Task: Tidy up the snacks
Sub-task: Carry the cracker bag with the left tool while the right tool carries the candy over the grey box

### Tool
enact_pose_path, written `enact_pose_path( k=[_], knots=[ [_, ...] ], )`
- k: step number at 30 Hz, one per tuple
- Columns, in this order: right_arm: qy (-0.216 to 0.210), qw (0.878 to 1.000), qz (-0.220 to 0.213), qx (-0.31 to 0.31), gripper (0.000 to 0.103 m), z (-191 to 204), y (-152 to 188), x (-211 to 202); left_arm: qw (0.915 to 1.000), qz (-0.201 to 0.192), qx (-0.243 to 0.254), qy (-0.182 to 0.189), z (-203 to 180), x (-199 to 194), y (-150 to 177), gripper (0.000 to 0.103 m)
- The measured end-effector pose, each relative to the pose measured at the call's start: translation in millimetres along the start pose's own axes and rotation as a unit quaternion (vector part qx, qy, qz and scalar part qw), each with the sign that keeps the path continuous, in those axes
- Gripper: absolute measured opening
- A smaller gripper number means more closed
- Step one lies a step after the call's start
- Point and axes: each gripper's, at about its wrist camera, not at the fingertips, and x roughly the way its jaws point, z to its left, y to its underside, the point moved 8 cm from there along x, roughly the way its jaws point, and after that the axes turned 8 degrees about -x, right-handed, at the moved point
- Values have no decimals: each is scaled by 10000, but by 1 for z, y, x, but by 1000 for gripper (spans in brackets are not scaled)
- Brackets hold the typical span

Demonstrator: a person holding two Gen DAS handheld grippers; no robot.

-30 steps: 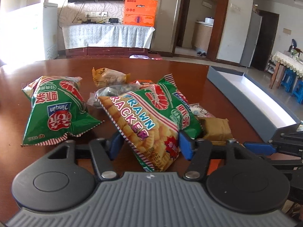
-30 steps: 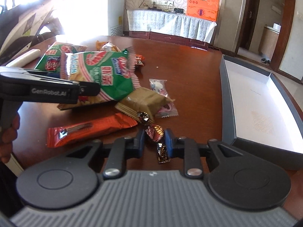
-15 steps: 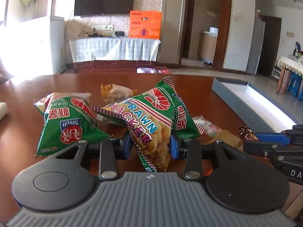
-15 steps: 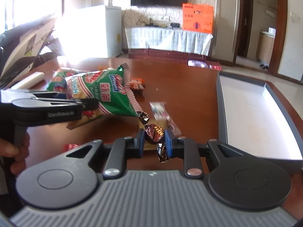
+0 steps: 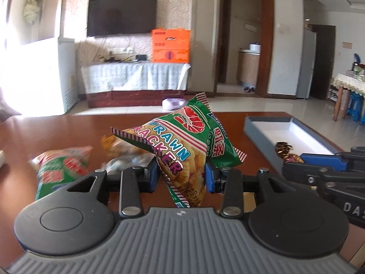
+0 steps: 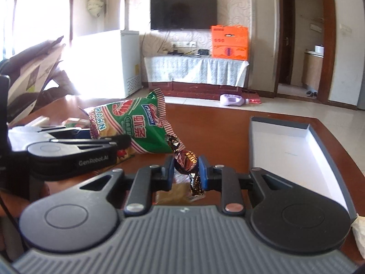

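Note:
My left gripper (image 5: pixel 182 176) is shut on a green prawn cracker bag (image 5: pixel 182 146) and holds it above the brown table. The bag also shows in the right wrist view (image 6: pixel 136 125), left of centre. My right gripper (image 6: pixel 186 171) is shut on a dark foil-wrapped candy (image 6: pixel 186 162), lifted off the table; the candy shows in the left wrist view (image 5: pixel 288 152) at the right. A grey box with a white inside (image 6: pixel 257 141) lies on the table to the right, in both views (image 5: pixel 253 127).
A second green snack bag (image 5: pixel 61 166) and small wrapped snacks (image 5: pixel 118 146) lie on the table at the left. A tan packet (image 6: pixel 175 194) lies under my right gripper. A white tissue (image 6: pixel 359 230) sits at the right edge.
Both grippers have risen from the table with their loads. The prawn cracker bag and the candy have come up and moved towards the box.

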Motion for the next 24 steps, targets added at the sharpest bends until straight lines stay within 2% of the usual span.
enact_pose_path(
  k=[11, 24],
  knots=[
    [537, 9976, -154, 416, 26, -61, -1, -7, 9987, -147, 240, 437, -78, 22, -18, 45],
    [954, 9928, -67, 715, 26, -110, 15, -3, 9957, 6, 358, 859, -150, 58, -10, 45]
  ],
)
